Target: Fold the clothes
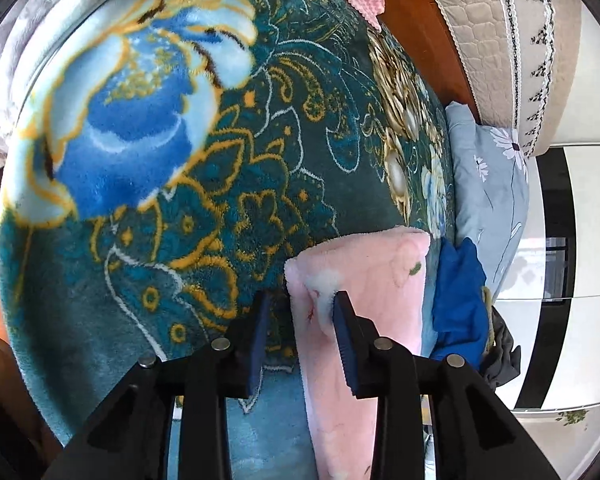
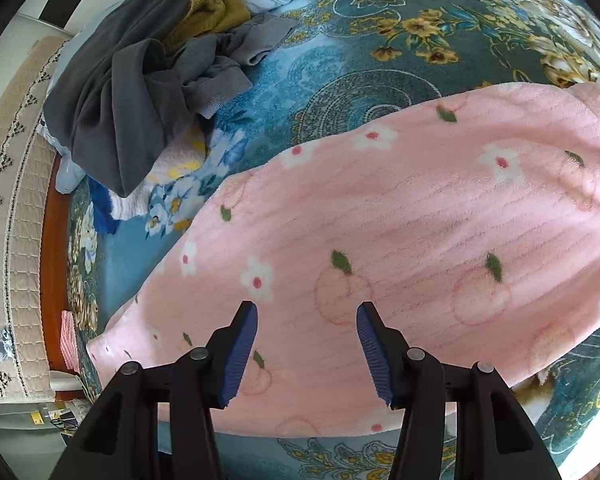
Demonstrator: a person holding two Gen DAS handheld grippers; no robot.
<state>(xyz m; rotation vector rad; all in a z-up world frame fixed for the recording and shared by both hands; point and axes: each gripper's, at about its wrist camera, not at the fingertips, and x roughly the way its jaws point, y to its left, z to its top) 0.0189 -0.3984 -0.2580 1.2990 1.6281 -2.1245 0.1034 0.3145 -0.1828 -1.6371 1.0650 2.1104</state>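
Left gripper (image 1: 300, 312) and right gripper (image 2: 306, 320) both stand wide apart, holding nothing, over the pink fleece garment (image 2: 400, 220) spread flat on the teal floral blanket (image 1: 220, 160). Risk: left jaws straddle only its edge, so closing could pinch blanket pile too, dragging both.

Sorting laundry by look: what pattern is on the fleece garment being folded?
Pink fleece garment: white flowers, peach outlines, green leaves; clearest in right wrist view.
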